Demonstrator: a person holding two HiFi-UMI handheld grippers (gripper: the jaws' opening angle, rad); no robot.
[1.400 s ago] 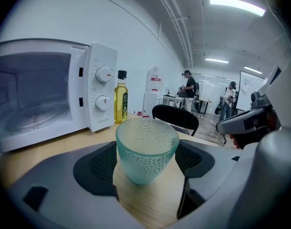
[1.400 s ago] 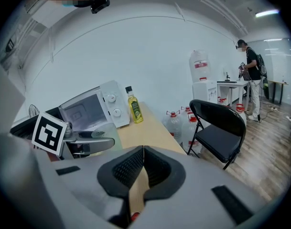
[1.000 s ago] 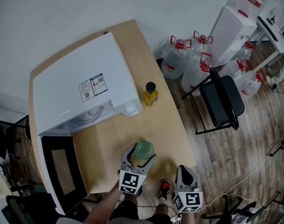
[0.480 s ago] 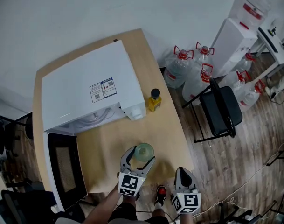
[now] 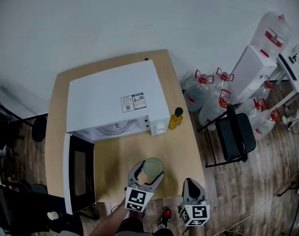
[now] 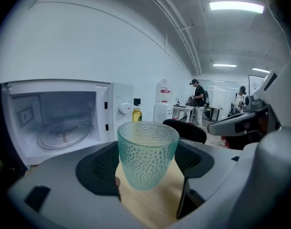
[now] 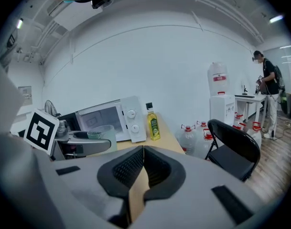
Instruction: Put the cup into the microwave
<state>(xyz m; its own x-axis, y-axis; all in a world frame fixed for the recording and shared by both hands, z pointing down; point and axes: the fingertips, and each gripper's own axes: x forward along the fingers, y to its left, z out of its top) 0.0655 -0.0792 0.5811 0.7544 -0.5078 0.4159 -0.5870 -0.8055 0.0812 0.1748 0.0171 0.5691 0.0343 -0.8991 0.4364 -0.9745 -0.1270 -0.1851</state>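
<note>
Since a second ago: the microwave (image 5: 117,98) and table (image 5: 181,146) sit lower and further right in the head view, and the open door (image 5: 80,173) now shows in full. The cup (image 5: 152,166) has stayed in the left gripper (image 5: 149,170) by the table's front edge.

Head view, progress: the door is swung out to the left and the opening faces the person (so the way in looks free). The cup is not inside yet. It is in front of the opening and a little to its right. By my judgement it is left to carry it in, set it down and let go.

Head view, pose: the left gripper points toward the microwave from over the table's front edge. The right gripper (image 5: 190,182) hangs beside it, just off the table's front right corner, and looks idle.

Left gripper view: the jaws are closed on the cup, which stands upright with a pad at each side. I cannot tell whether its base is clear of the table. The turntable (image 6: 64,136) lies bare in the cavity ahead and to the left, and a yellow bottle (image 6: 136,114) stands past the control panel.

Right gripper view: the jaws are pressed together with nothing between them. The left gripper and cup show at the left, in front of the microwave.
</note>
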